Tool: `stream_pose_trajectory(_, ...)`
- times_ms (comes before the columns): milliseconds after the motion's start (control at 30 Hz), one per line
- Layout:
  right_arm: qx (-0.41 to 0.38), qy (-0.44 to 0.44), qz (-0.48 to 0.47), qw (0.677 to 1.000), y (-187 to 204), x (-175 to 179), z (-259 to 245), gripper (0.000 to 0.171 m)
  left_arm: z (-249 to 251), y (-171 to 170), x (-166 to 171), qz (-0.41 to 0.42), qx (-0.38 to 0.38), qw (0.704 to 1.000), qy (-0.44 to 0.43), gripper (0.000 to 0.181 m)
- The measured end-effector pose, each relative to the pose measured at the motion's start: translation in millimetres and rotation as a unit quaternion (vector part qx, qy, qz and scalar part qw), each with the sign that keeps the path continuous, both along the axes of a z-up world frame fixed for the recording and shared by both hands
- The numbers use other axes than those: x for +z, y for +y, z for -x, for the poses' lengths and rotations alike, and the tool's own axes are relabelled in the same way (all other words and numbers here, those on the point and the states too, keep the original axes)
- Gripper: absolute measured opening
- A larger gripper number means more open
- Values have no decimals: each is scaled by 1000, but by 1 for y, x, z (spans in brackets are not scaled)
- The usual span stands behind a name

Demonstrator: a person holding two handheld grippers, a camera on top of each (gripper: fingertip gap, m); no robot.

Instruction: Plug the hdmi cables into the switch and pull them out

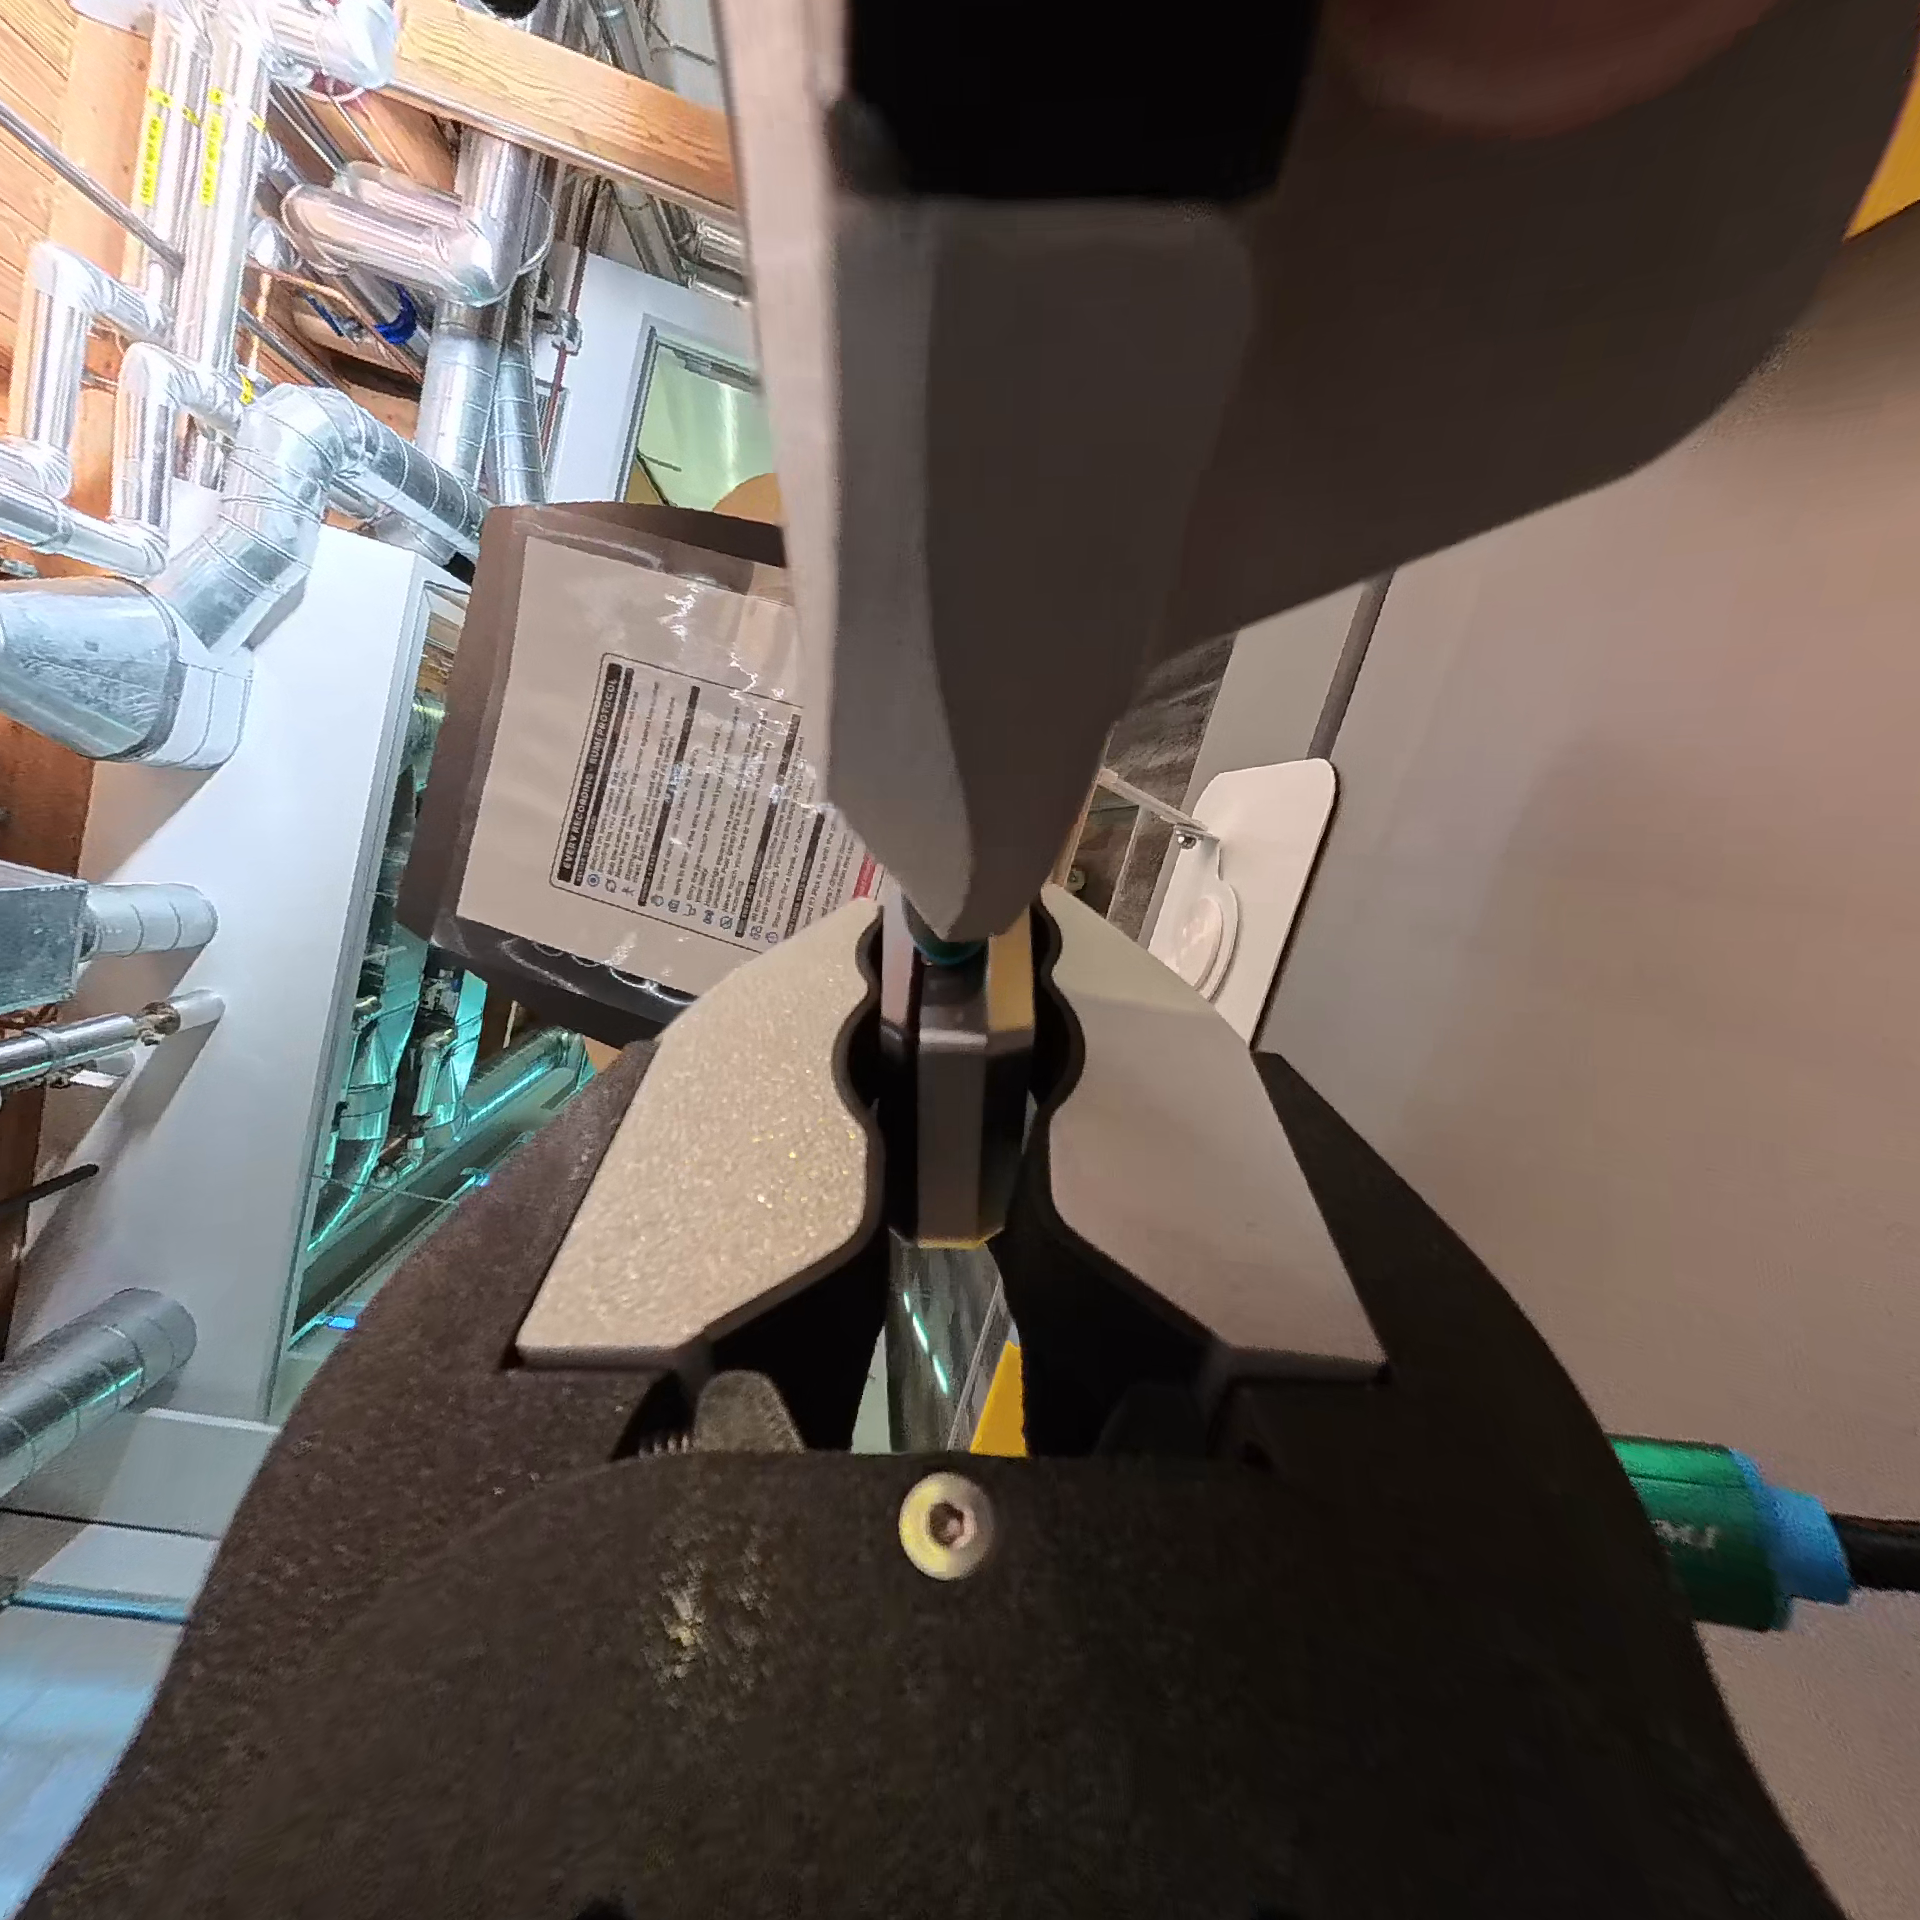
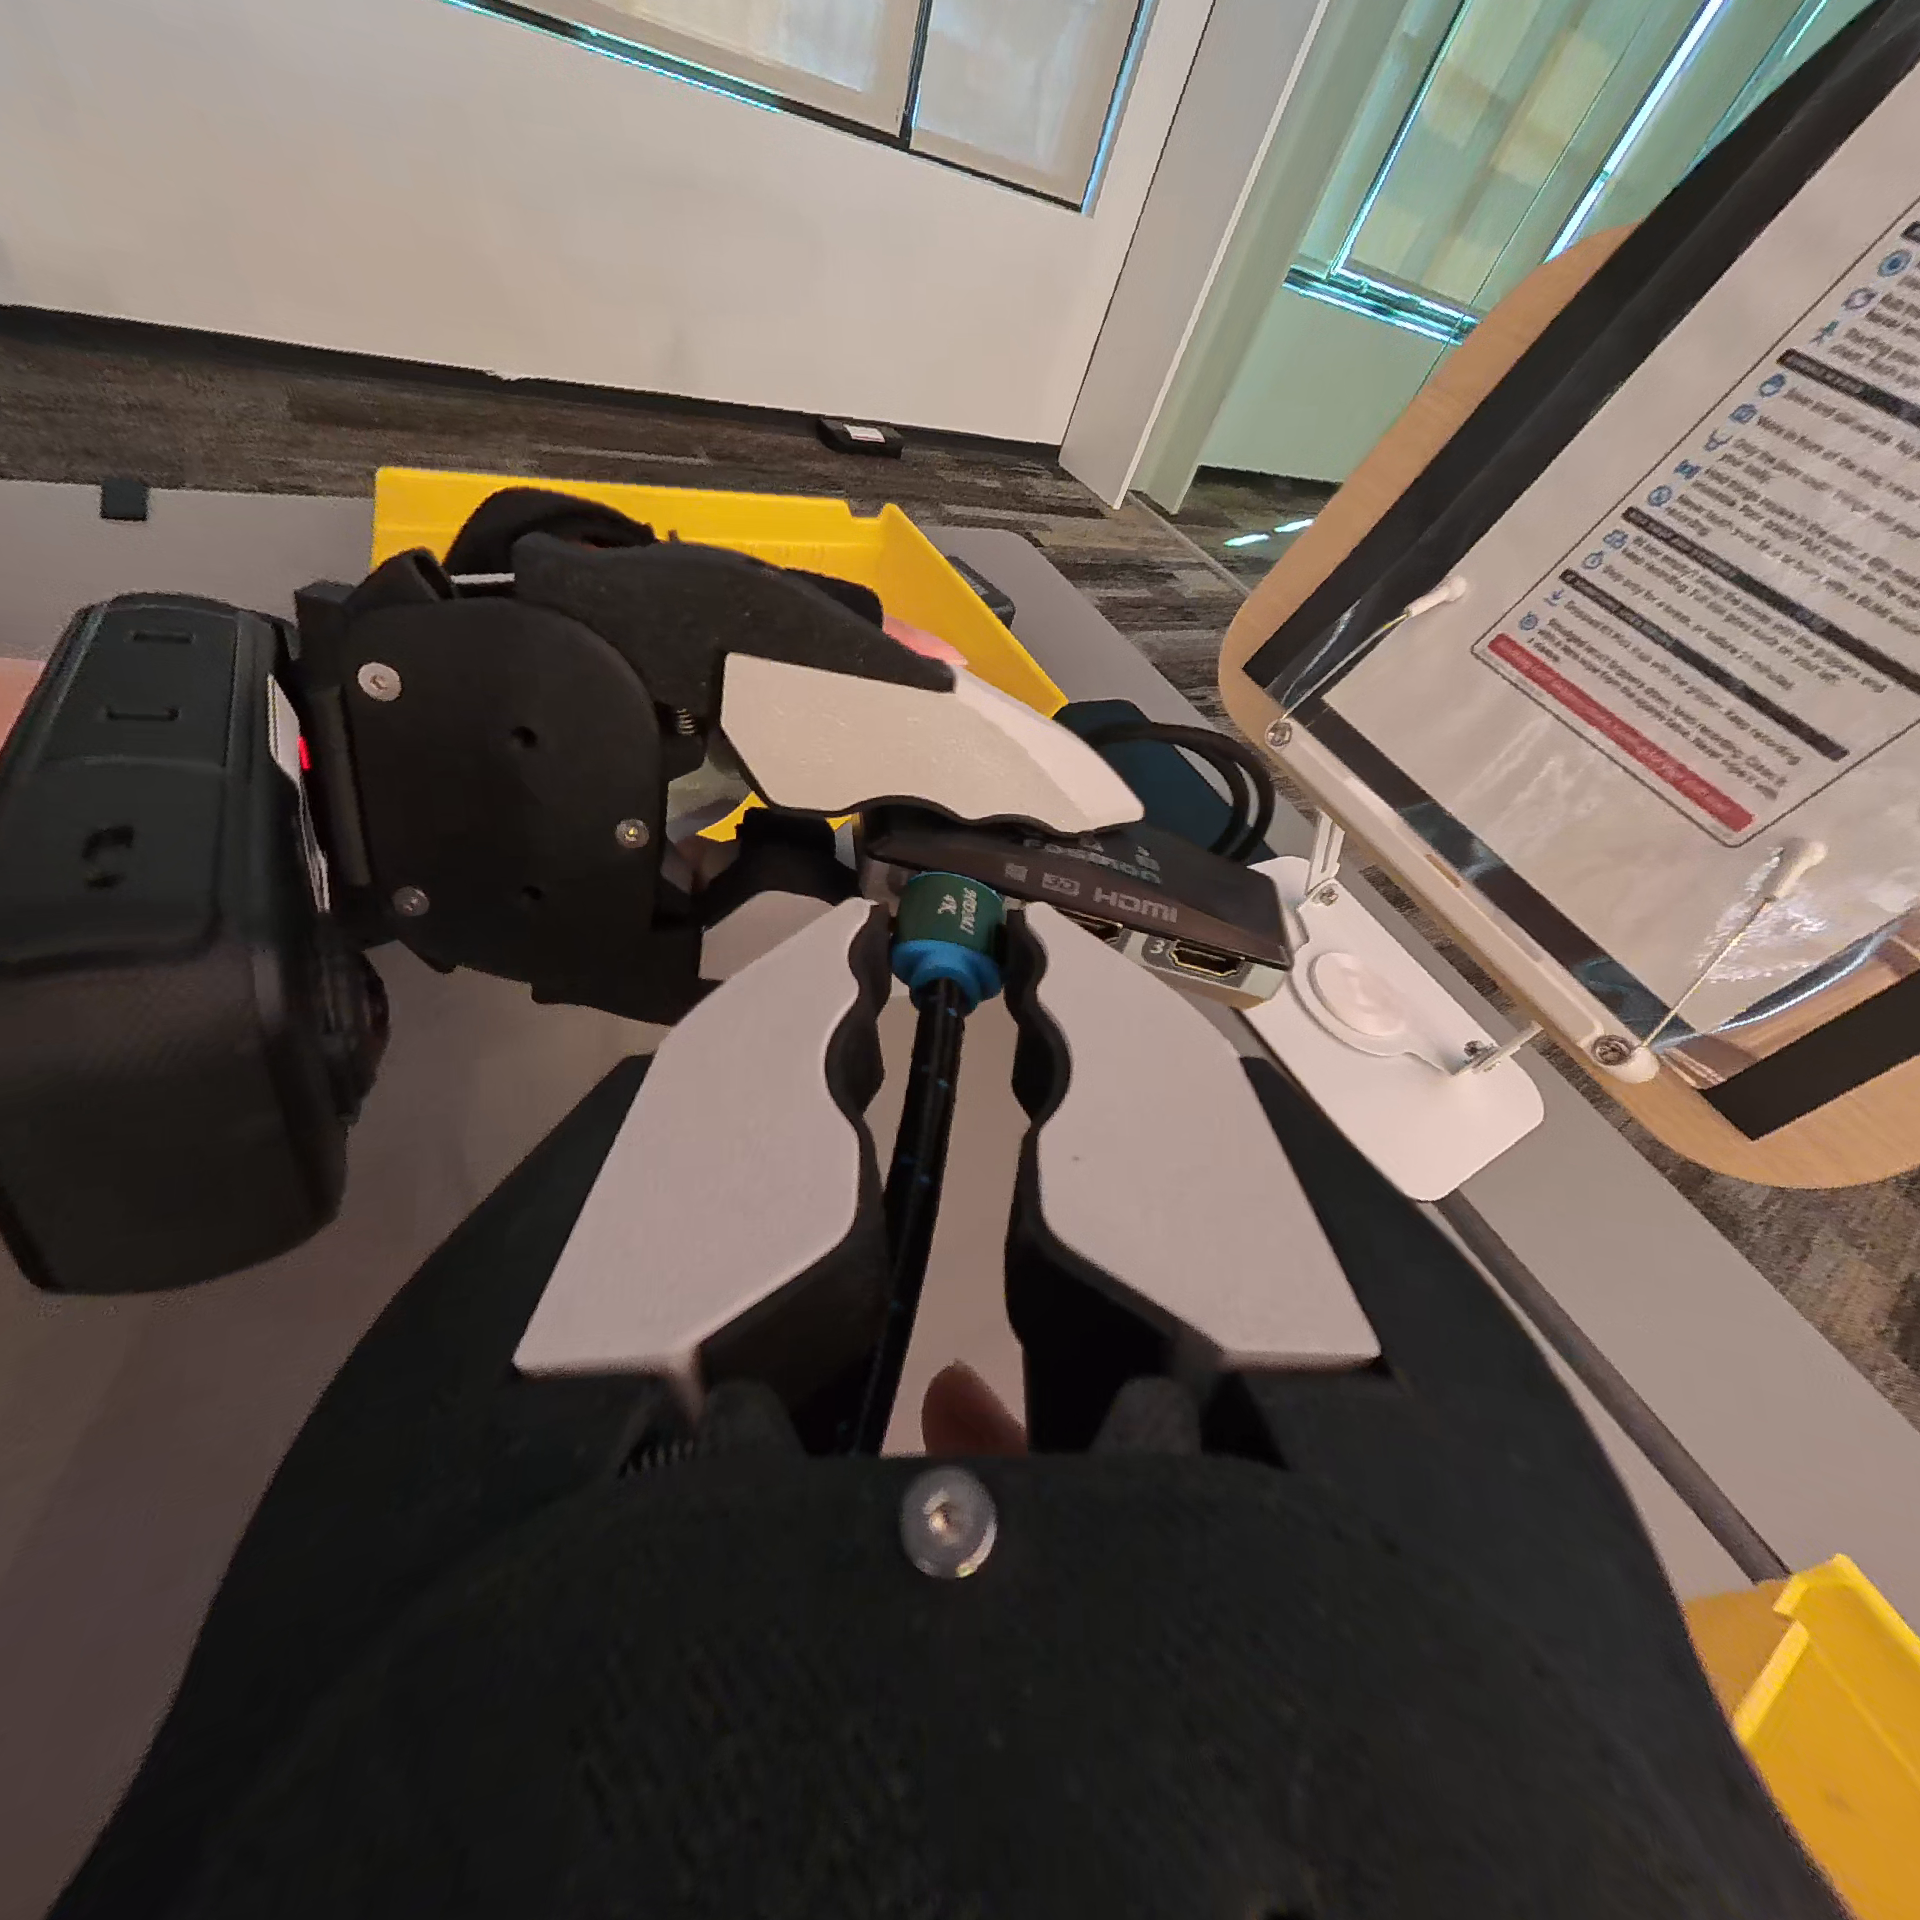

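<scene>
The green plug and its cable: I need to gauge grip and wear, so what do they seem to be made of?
The green plug looks like metal with a satin, anodised-type finish: it shows a soft, even sheen. The blue collar behind it looks like matte moulded plastic or rubber. The cable seems sheathed in black woven braid with blue flecks; its surface shows a fine weave. The right gripper is shut on the plug.

Surroundings: grey bench (image 2: 260,1195) and adjacent fittings.
A yellow bin (image 2: 925,582) sits at the far side of the bench; a second yellow bin (image 2: 1808,1704) at the near right edge. A white stand (image 2: 1444,1122) props a laminated sheet (image 2: 1621,665) upright. Silver insulated pipes (image 1: 239,582) run overhead beside wooden beams (image 1: 540,94).
</scene>
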State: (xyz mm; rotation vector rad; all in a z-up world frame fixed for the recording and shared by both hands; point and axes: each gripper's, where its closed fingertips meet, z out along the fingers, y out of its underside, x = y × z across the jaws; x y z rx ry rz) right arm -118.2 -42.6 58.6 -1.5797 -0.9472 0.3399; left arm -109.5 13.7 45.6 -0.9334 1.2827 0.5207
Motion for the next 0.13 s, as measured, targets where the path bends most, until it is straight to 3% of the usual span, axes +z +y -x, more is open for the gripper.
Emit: stream_pose_trajectory(133,-1,-6,-6,1000,-1,1,0,22,0,0,2,-5,-5,1000,2,22)
